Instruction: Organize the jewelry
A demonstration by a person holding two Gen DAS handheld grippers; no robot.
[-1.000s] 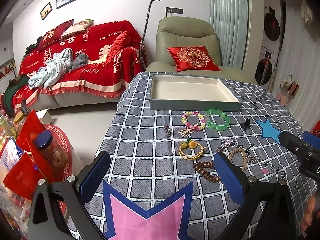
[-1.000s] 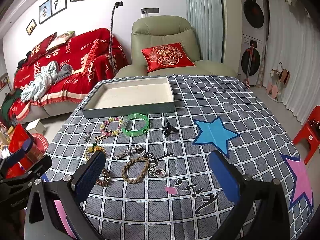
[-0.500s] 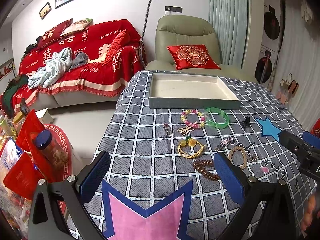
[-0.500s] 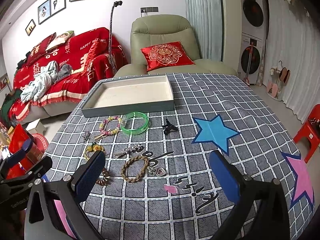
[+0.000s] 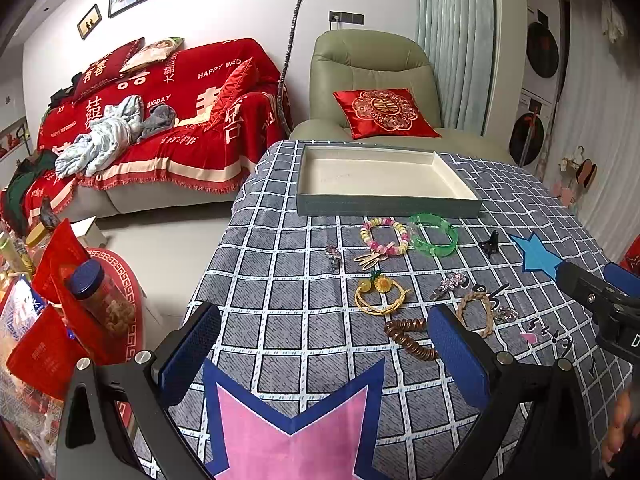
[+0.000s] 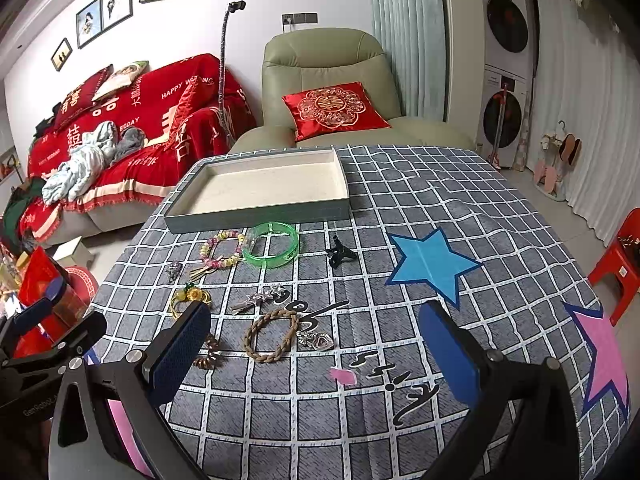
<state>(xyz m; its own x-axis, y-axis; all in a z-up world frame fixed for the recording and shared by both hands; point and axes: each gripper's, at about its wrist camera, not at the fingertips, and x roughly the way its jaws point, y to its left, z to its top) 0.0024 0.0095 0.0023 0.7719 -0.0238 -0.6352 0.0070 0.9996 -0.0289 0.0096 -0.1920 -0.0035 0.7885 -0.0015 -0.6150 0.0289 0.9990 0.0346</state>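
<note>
I hold both claws wide apart and empty, left gripper (image 5: 320,354) and right gripper (image 6: 316,350), above the jewelry; the tray (image 6: 256,212) looks bare, I think.

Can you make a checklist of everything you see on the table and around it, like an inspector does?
Surface: table under a grey checked cloth, with blue and pink star patches.
Job's things: tray holds nothing; green bangle, beaded bracelet, braided bracelet, yellow ring, brown coil, star clip, heart pendant and black claw clip lie loose on the cloth.
Clutter: small pink scrap on the cloth.
Grippers: left hand-held gripper and right hand-held gripper both open, holding nothing.
Cables: nothing seen.
Surroundings: red sofa, green armchair, red stool.
</note>
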